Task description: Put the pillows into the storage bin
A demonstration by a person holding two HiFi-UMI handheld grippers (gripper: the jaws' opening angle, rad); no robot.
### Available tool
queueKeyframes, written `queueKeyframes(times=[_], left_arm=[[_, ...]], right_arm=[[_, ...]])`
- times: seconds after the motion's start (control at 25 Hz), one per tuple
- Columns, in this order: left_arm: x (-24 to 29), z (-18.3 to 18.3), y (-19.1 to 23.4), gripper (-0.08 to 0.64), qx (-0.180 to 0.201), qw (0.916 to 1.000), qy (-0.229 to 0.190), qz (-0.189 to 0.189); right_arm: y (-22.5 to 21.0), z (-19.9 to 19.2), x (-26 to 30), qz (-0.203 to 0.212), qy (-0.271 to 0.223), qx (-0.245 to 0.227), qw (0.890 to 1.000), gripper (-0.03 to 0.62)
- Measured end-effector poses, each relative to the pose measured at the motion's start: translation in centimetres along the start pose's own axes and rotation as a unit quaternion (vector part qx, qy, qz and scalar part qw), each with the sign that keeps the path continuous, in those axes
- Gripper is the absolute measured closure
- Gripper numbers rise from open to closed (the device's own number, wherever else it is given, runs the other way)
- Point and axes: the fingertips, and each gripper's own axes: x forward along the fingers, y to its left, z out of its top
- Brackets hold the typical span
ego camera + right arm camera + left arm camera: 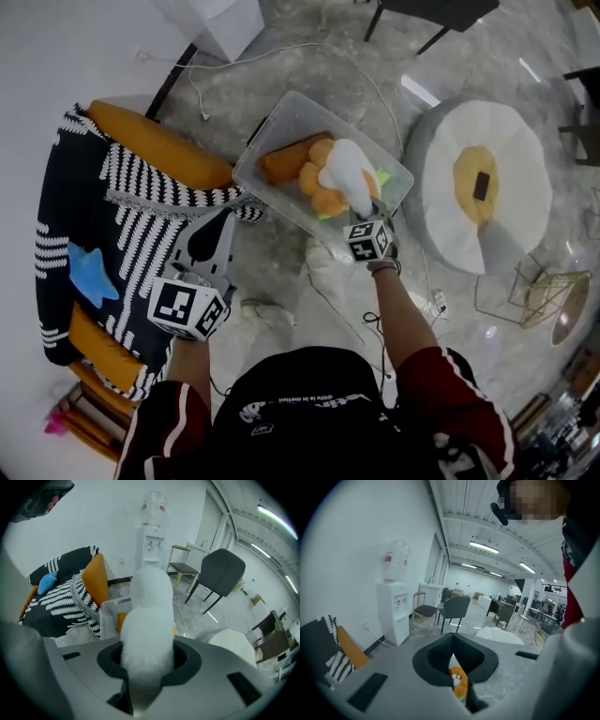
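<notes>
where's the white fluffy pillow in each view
Head view: white fluffy pillow right of centre, over the clear plastic bin.
Left gripper view: cannot make it out.
Right gripper view: dead centre, rising from the bottom.
Shared landmark: black-and-white patterned throw, at the left in all three.

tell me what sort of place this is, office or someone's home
Most likely a large open-plan office or showroom, not a home: a water dispenser stands against the wall, grey office chairs and desks fill the hall behind, and long strip lights run along a high ceiling.
</notes>
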Motion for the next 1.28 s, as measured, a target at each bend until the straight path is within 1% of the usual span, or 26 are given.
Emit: queueKeyframes(times=[0.2, 0.24, 0.32, 0.4, 0.44, 0.68, 0.88, 1.0, 1.08, 1.2, 1.28], left_arm=[[2.2, -1.7, -0.1, 0.558, -0.012, 0.9996, 0.026, -0.004], [2.4, -2.0, 0.0, 0.558, -0.013, 0.9995, 0.03, -0.004], [2.6, -2.2, 0.0, 0.558, -0.015, 0.9993, 0.033, -0.005], [2.5, -2.1, 0.0, 0.558, -0.018, 0.9993, 0.032, -0.007], [2.3, -2.0, 0.1, 0.558, -0.017, 0.9993, 0.031, -0.007], [0.3, -0.6, 0.2, 0.558, -0.016, 0.9998, 0.009, -0.003], [-3.3, 0.5, 0.8, 0.558, -0.015, 0.9997, -0.014, 0.01], [-6.4, 1.6, 1.7, 0.558, -0.015, 0.9991, -0.032, 0.023], [-8.9, 3.0, 2.1, 0.558, -0.012, 0.998, -0.052, 0.034], [-13.5, 5.2, 2.9, 0.558, 0.009, 0.9949, -0.082, 0.057], [-16.8, 5.9, 4.0, 0.558, 0.018, 0.9919, -0.098, 0.079]], right_arm=[[-2.2, -3.5, 3.3, -0.023, 0.037, 0.004, 0.999, 0.431], [-2.4, -4.2, 3.9, -0.025, 0.046, 0.003, 0.999, 0.413], [-2.4, -5.5, 4.9, -0.023, 0.068, 0.004, 0.997, 0.358], [-2.3, -6.3, 5.2, -0.021, 0.082, 0.008, 0.996, 0.322], [-2.2, -6.4, 5.1, -0.02, 0.084, 0.01, 0.996, 0.318], [-2.1, -5.0, 2.6, -0.026, 0.07, 0.015, 0.997, 0.319], [-0.9, -2.6, 0.0, -0.03, 0.049, 0.01, 0.998, 0.321], [0.8, -0.9, -1.7, -0.025, 0.038, 0.013, 0.999, 0.321], [2.0, 0.0, -3.4, -0.023, 0.032, 0.009, 0.999, 0.321], [3.9, 1.6, -6.0, -0.022, 0.02, -0.001, 1.0, 0.322], [5.2, 3.0, -7.3, -0.017, 0.011, -0.003, 1.0, 0.324]])
